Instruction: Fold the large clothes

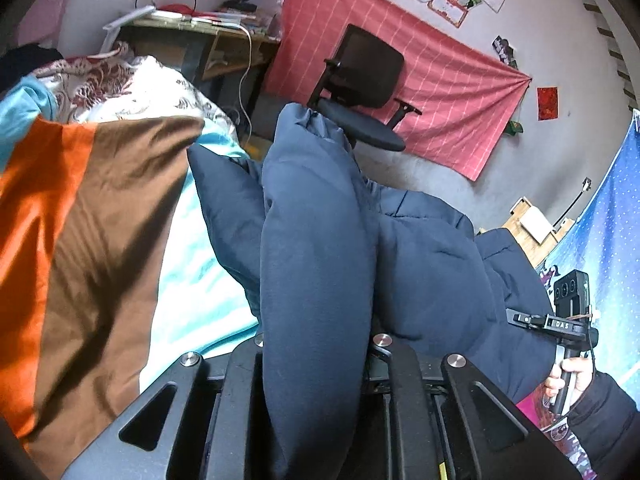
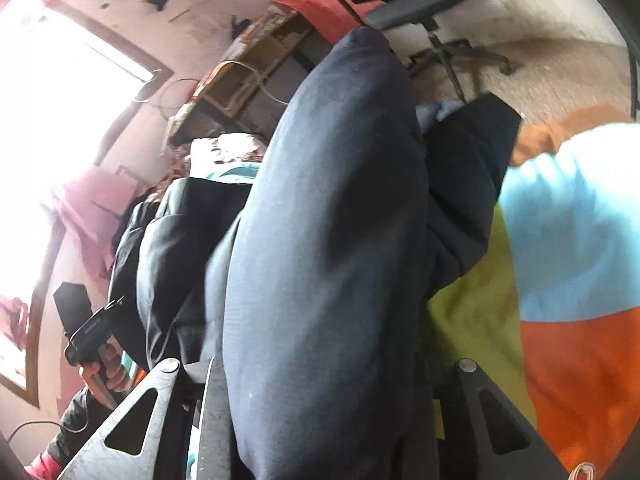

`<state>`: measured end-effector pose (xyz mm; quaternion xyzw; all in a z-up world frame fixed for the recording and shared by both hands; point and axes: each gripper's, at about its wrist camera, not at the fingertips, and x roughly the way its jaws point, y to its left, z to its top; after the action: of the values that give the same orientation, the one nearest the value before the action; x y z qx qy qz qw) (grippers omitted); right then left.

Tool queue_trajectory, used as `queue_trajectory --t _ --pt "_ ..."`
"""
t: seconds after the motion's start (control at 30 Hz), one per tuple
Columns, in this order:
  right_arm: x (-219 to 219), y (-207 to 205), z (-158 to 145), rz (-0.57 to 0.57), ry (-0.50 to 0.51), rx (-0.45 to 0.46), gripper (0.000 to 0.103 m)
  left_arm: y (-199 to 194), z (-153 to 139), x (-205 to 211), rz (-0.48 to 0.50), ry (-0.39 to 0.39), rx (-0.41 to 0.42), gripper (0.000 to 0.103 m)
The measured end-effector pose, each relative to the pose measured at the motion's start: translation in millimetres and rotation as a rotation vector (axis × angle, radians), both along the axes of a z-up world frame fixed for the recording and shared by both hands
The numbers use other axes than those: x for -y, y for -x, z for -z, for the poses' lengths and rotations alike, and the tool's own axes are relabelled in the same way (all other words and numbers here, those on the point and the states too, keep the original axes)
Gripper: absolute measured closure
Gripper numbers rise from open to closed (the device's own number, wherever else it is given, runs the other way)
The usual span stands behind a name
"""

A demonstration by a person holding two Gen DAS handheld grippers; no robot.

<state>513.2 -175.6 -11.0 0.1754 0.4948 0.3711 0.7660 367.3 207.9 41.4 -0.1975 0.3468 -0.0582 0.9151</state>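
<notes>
A puffy navy padded jacket (image 1: 432, 264) lies bunched on the bed, with two thick folds lifted. In the left wrist view, my left gripper (image 1: 320, 340) is shut on one fold, which bulges up between the black fingers (image 1: 240, 400). My right gripper (image 1: 516, 316) shows at the right edge, held by a hand (image 1: 568, 376) and reaching into the jacket. In the blurred right wrist view, my right gripper (image 2: 320, 368) is shut on another fold of the jacket (image 2: 332, 240), which hides most of its right finger. The left gripper's body appears at the lower left, its fingertips hidden.
Bedding in orange and brown (image 1: 80, 240) over a turquoise sheet (image 1: 192, 280) covers the bed. Beyond it stand a black office chair (image 1: 360, 92) and a cluttered desk (image 1: 192, 28). A pink cloth (image 1: 440, 92) hangs on the wall. A blue starry cloth (image 1: 608, 240) is at the right.
</notes>
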Motion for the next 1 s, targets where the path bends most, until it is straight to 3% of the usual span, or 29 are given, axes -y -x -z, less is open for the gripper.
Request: queue_trajectory --t 0.4,0.7,0.83,1.0 --pt "-3.1 31.5 -25.6 -0.03 -0.009 0.048 0.076 54.1 -30.1 22.2 0.022 -0.035 0.021 0.091" --pt "6.2 64.5 -22.1 -0.049 0.01 0.035 0.076 90.9 -9.1 35.5 0.003 -0.01 -0.021 0.091" --pt "10.9 82.1 -18.6 -0.061 0.028 0.04 0.077 103.6 3.0 46.4 0.0 -0.041 -0.038 0.091" --pt "15.8 96.5 3.8 -0.044 0.064 0.061 0.076 99.9 31.7 45.1 -0.036 -0.033 -0.078 0.091"
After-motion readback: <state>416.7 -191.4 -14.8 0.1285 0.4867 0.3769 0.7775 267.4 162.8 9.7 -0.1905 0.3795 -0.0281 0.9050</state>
